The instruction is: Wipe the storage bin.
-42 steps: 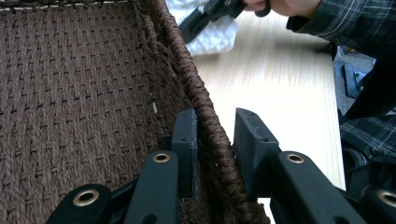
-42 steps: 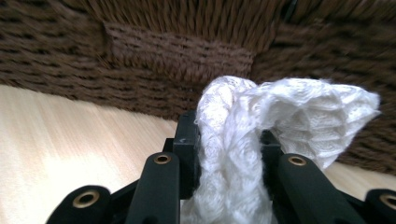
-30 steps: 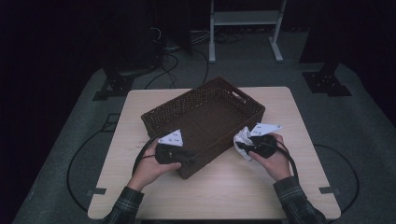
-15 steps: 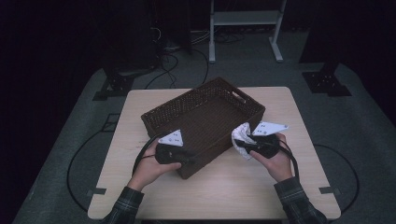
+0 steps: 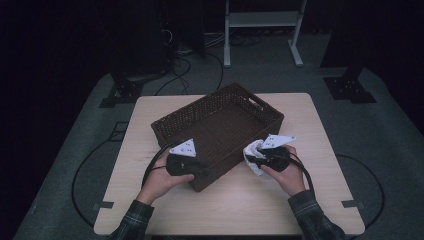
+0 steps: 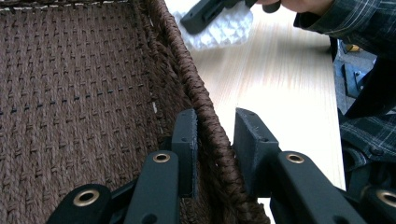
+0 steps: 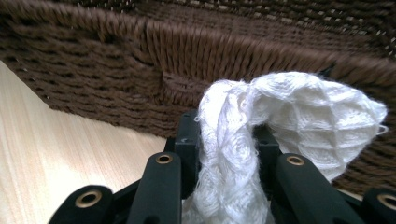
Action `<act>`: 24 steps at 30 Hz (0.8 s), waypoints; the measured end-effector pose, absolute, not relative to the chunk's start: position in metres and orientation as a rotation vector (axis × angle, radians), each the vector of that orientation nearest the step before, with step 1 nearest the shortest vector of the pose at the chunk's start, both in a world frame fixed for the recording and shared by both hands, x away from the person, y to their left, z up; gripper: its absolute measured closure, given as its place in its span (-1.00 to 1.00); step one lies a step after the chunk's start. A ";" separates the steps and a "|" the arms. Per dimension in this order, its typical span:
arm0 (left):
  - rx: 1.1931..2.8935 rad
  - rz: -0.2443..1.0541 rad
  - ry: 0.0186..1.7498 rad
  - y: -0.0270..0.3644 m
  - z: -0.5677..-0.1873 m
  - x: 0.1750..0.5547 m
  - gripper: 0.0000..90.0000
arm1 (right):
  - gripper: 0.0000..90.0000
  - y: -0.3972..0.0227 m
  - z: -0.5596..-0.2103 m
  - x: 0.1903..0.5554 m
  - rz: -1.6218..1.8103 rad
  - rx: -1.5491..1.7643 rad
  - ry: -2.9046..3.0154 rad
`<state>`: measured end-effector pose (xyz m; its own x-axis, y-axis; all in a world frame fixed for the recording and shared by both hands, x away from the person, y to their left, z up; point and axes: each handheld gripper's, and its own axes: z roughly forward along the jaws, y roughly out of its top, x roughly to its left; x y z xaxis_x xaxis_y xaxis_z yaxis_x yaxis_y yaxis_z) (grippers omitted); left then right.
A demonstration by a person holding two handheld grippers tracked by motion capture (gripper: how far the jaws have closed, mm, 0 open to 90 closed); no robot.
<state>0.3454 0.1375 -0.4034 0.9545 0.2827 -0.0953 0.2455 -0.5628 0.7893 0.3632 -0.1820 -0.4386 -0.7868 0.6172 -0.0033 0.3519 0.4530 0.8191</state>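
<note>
A brown woven basket stands slantwise on the light wooden table. My left gripper is at its near corner. In the left gripper view the jaws straddle the braided rim, one pad inside and one outside, shut on it. My right gripper is on the right, beside the basket's outer wall, shut on a crumpled white waffle cloth. The cloth bulges out between the jaws and lies close against the wall. The basket's inside looks bare.
Beyond the table's far edge stand a white metal frame, dark stands and cables on a grey floor. The table's bare wood runs along its near edge and right of the basket. A plaid sleeve reaches in from the right.
The right gripper with the cloth has shifted slightly left, closer to the basket wall. The left gripper and the basket have stayed put.
</note>
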 end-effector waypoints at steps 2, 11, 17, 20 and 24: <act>2.192 0.052 0.371 0.137 -0.403 0.345 0.55 | 0.57 -0.180 -0.442 0.364 1.243 0.830 2.419; 2.193 0.054 0.371 0.137 -0.403 0.345 0.55 | 0.57 -0.180 -0.451 0.367 1.237 0.849 2.447; 2.194 0.053 0.370 0.137 -0.403 0.345 0.55 | 0.57 -0.178 -0.458 0.370 1.209 0.866 2.476; 2.194 0.054 0.369 0.137 -0.403 0.345 0.55 | 0.57 -0.172 -0.466 0.372 1.163 0.866 2.503; 2.193 0.053 0.370 0.137 -0.403 0.345 0.55 | 0.57 -0.166 -0.472 0.373 1.118 0.846 2.525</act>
<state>0.3453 0.1374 -0.4034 0.9547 0.2824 -0.0943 0.2447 -0.5637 0.7889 0.3727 -0.1660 -0.4724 -0.7994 0.6008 0.0038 0.4067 0.5364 0.7395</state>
